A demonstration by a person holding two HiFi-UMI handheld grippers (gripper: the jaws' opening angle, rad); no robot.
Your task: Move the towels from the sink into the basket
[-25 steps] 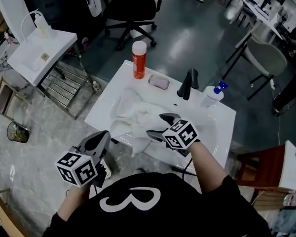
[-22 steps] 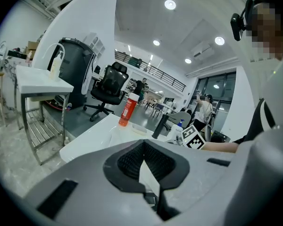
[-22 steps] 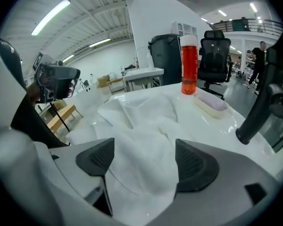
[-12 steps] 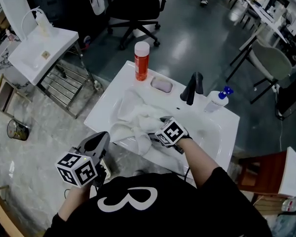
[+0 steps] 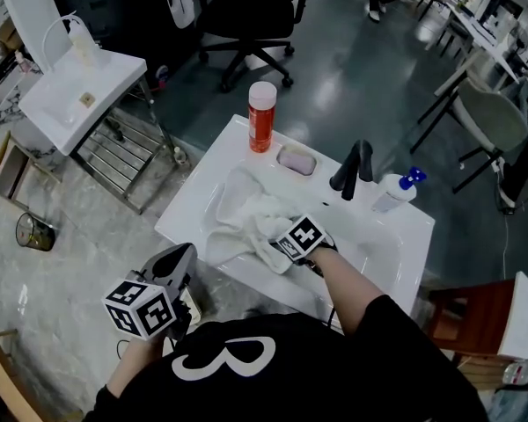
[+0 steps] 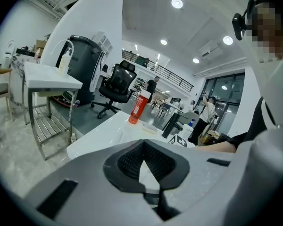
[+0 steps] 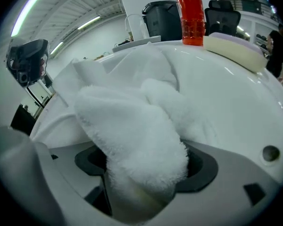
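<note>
Right hand-held gripper (image 5: 282, 243) has dropped into the sink (image 5: 374, 246), jaws just spread around 1 white towel (image 7: 132, 126), unclamped; left hand-held gripper (image 5: 179, 260) waits closed.

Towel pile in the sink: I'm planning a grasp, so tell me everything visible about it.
The towel pile is white, fluffy terry cloth, crumpled in loose folds. It lies in the white sink, leftward in the head view, one edge riding up the near rim. A thick fold stands between the fingers of the right gripper, which have just been opening wide and do not look clamped on it.
</note>
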